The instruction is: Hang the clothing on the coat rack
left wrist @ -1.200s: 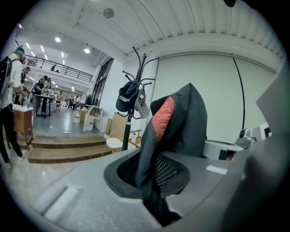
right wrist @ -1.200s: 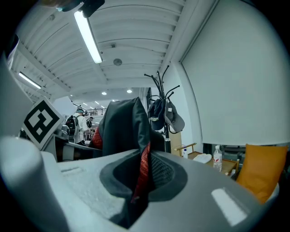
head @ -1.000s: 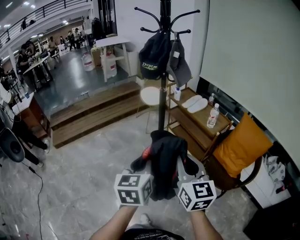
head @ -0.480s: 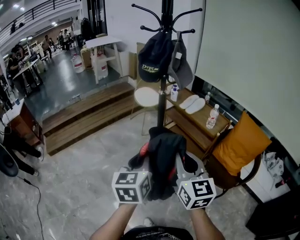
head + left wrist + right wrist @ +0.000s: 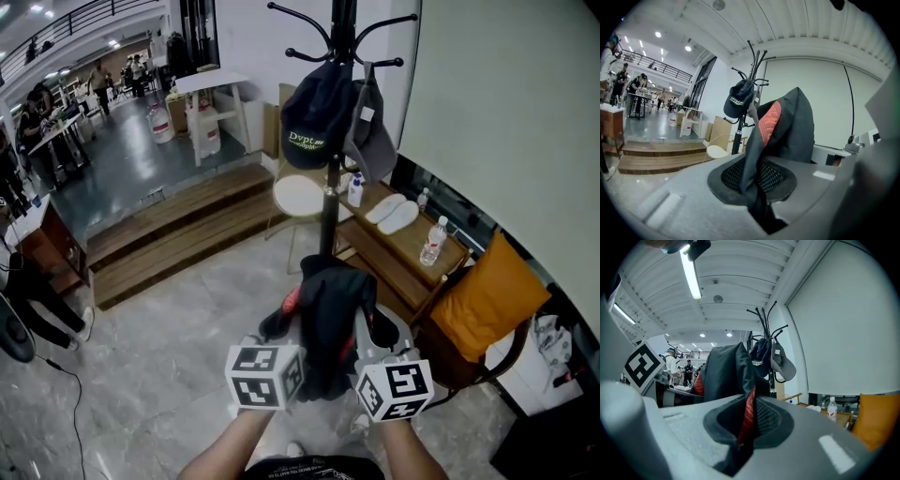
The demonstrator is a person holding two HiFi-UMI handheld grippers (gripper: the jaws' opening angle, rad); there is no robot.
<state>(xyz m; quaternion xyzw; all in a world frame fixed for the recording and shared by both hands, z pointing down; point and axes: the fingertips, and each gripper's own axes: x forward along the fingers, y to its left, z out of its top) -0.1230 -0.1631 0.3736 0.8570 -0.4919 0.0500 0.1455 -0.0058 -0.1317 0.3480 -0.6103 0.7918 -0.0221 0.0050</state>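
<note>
grip: we're pinching the dark jacket (image 5: 333, 305) with left gripper (image 5: 757, 183) and right gripper (image 5: 744, 420) side by side, so it's hanging bunched off the floor (image 5: 178, 319) | coat rack (image 5: 334, 192): standing ahead of both, well apart

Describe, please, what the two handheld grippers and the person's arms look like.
The left claw and right claw each have smooth grey moulded jaws with a round black mesh pad. Each carries a white cube printed with black square markers. No cables show. The forearms are unsleeved.

Dark cap (image 5: 316, 111) reads roughly "Dvpt".
</note>
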